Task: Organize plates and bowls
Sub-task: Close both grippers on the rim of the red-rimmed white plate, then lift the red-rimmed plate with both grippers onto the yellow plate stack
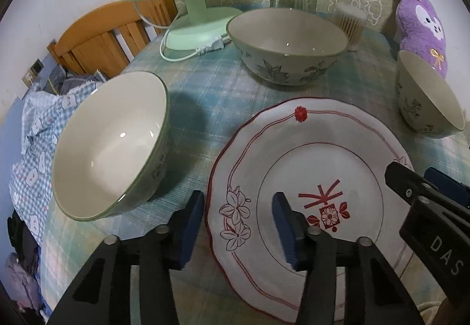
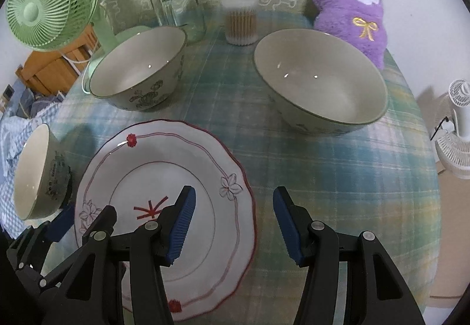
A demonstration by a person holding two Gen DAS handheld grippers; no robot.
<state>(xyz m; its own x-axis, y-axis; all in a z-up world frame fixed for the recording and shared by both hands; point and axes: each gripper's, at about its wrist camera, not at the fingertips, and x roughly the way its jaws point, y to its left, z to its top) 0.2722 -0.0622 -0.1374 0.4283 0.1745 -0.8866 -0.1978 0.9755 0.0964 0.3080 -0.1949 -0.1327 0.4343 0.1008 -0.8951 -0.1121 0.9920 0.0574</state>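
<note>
Both claws, left (image 1: 238, 225) and right (image 2: 233, 225), gape empty above the plate (image 1: 317, 131); "DAS" marks the right one.

Your right tool (image 2: 233, 225) hangs wide open over the plate's (image 2: 188, 154) right edge, gripping nothing. Your left tool (image 2: 63, 220) pokes in by the small bowl (image 2: 32, 175). Two bigger bowls (image 2: 138, 69) (image 2: 320, 84) sit further back on the table (image 2: 337, 178).
</note>
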